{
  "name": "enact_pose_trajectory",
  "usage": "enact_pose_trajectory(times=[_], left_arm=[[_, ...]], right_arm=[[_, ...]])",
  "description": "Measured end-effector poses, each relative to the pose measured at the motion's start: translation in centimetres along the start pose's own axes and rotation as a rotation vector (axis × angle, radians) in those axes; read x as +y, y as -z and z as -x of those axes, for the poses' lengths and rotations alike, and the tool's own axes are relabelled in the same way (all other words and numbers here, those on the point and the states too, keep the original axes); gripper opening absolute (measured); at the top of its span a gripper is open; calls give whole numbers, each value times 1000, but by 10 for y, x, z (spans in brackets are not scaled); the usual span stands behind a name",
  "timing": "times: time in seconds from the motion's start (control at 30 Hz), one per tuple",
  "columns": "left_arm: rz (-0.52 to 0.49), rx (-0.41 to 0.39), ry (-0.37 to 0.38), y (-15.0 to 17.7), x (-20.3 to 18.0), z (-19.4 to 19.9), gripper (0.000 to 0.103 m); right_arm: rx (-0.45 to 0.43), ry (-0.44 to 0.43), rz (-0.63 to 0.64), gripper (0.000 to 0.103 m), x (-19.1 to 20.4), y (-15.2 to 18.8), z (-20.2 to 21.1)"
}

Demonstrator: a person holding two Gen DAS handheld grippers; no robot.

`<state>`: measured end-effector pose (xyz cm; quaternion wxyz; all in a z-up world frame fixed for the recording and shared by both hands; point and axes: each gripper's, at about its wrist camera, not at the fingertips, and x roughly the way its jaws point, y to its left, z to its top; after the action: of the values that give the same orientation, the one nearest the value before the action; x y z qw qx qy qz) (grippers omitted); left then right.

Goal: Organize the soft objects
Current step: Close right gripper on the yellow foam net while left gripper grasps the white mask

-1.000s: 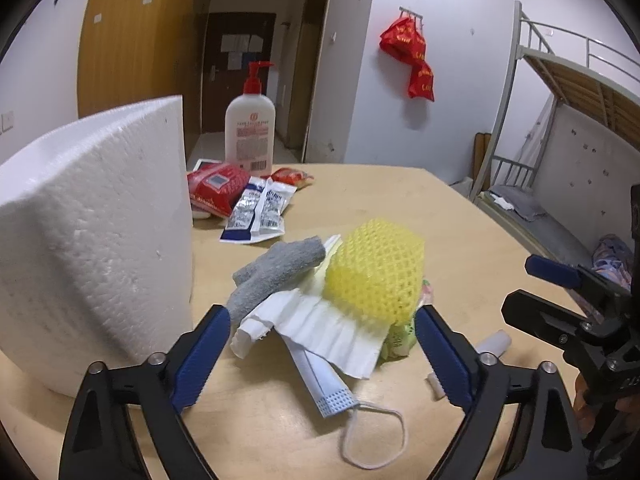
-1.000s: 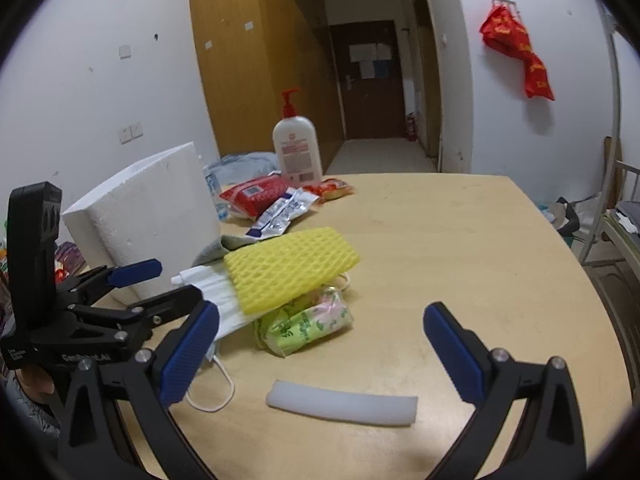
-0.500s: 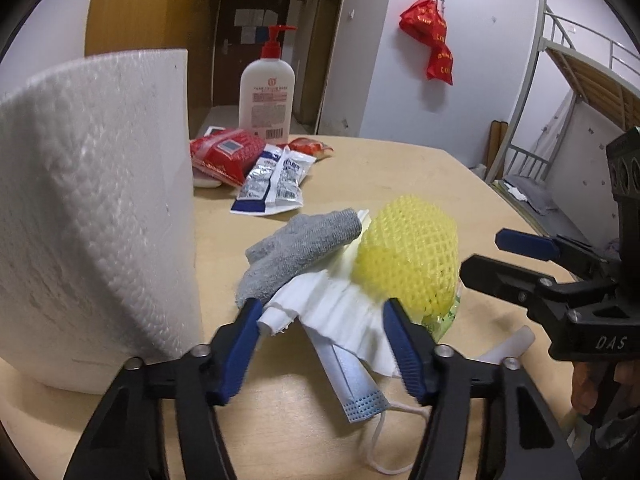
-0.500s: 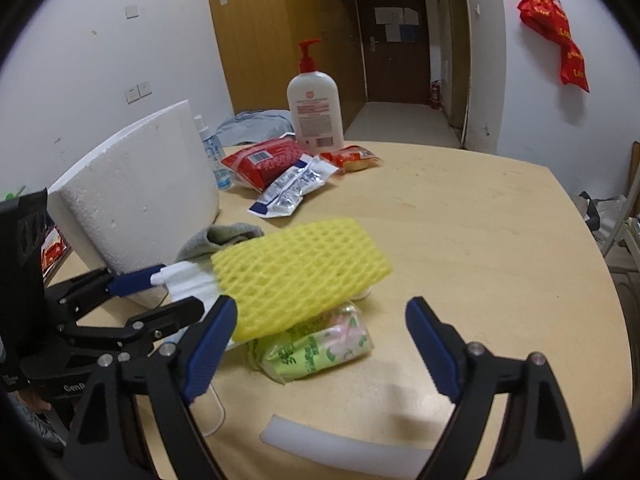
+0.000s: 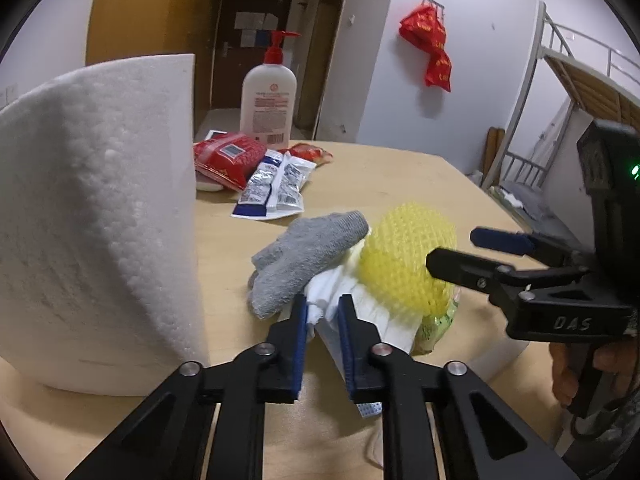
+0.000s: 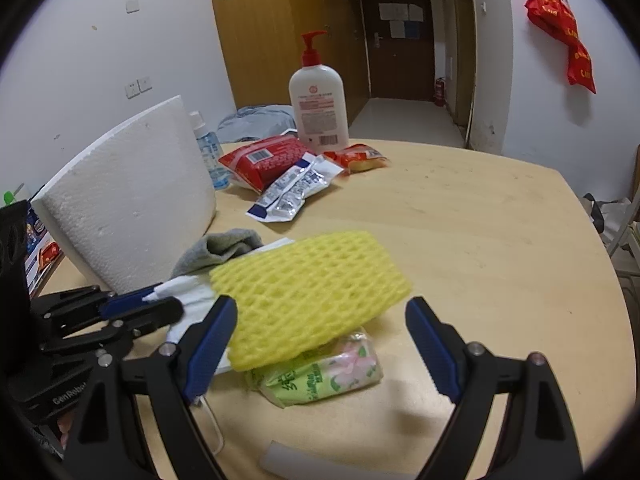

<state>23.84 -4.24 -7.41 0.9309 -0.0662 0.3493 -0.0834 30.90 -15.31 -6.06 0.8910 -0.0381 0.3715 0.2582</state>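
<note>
Yellow foam netting (image 6: 308,304) lies on top of the pile of soft things on the pale wooden desk (image 6: 480,240), straight ahead of the right claw (image 6: 320,344), whose blue-padded jaws stand wide apart on either side of the netting's near edge without touching it. Beneath the netting, just in front of that claw, sits a green tissue pack (image 6: 320,372), and a white foam strip (image 6: 304,462) lies on the desk below it, between the jaws. The left claw (image 5: 323,314) is closed on the bunched end of a white pleated cloth (image 5: 362,312), its two pads pinching the fabric between them. A grey sock (image 5: 308,260) rests on the cloth just beyond the left claw's tips, touching the netting (image 5: 404,260) to its right. A light blue face mask (image 5: 336,344) runs under the cloth toward the left claw's right jaw. To the left of both claws stands a big white polystyrene block (image 5: 96,216). Farther ahead are red snack packets (image 6: 264,158), silvery sachets (image 6: 296,190) and a pump bottle (image 6: 320,100) with a red top.
</note>
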Motion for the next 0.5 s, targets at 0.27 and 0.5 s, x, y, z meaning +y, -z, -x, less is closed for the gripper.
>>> enact_pose_trajectory(times=[0.27, 0.5], left_arm=[[-11, -36, 32, -2, -1, 9, 3], [-36, -28, 69, 0, -7, 10, 2]], right_arm=[[28, -10, -6, 83, -1, -2, -14], [65, -25, -39, 68, -7, -1, -26]])
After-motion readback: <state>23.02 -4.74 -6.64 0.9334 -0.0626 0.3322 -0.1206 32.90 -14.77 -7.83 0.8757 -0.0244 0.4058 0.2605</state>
